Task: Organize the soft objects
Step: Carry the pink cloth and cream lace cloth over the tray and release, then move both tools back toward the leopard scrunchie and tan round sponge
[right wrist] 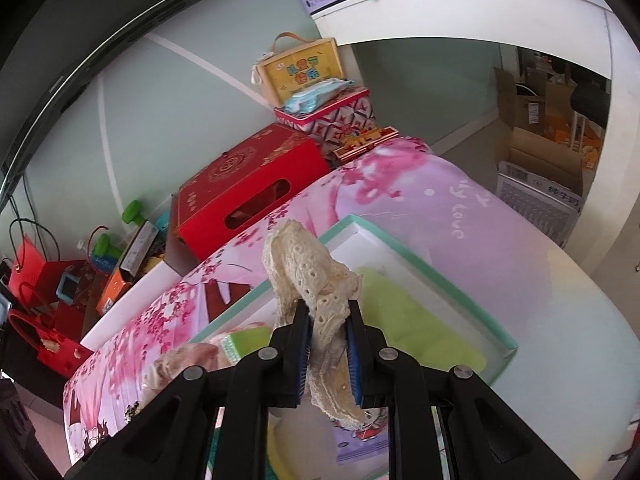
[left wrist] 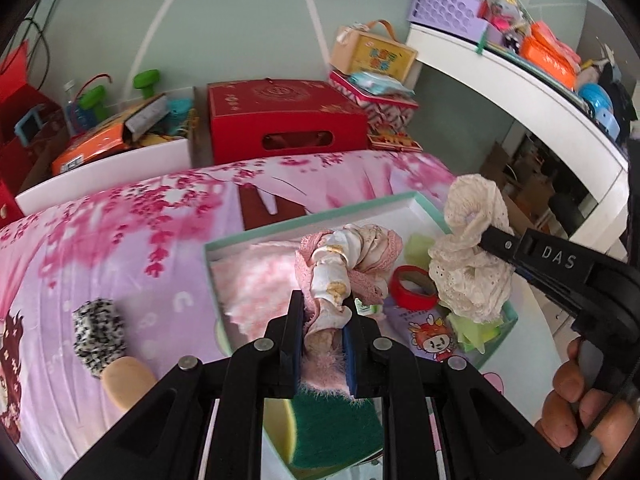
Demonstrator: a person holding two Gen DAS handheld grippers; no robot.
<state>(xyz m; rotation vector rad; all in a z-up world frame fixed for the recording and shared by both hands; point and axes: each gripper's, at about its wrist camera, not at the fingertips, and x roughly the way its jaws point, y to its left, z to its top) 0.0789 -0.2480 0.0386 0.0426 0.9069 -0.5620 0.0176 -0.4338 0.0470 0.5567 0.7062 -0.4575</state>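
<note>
The left hand-held gripper point(left wrist: 322, 312) is clamped on a pink-and-white lace scrunchie point(left wrist: 344, 264), its blue-padded fingers point(left wrist: 297, 344) pressing the fabric from both sides. The scrunchie rises out of the jaws and loops forward over the mint-rimmed box point(left wrist: 224, 240), above the pale pink cloth point(left wrist: 256, 280) that lies in the box's left half. Just below this gripper, a green-and-yellow scouring sponge point(left wrist: 332, 428) sits at the near end of the box.

The right hand-held gripper point(right wrist: 328, 320) is closed on a cream eyelet-lace scrunchie point(right wrist: 304, 264); the lace stands up past the fingertips and also hangs down between the fingers. In the left wrist view this cream scrunchie point(left wrist: 468, 252) is held above the right side of the box, over a roll of red tape point(left wrist: 414, 288) and some light green cloth point(left wrist: 476, 332), and is a little apart from the pink one. The person's right hand point(left wrist: 580, 408) grips the handle at the right edge of that view.

The box rests on a bed covered by a pink blossom-print sheet point(left wrist: 120, 232). On the sheet to the left of the box, well apart from both grippers, lie a black-and-white speckled fuzzy scrunchie point(left wrist: 98, 332) and a beige oval sponge point(left wrist: 126, 380) touching its near side. Bare sheet stretches left of the box and beyond its far rim up to the bed's far edge, where a red gift box point(left wrist: 284, 120) and other cartons stand on the floor. To the right, the box's right rim point(right wrist: 460, 292) lies near the bed's right edge, with a white shelf unit point(right wrist: 520, 8) beyond.
</note>
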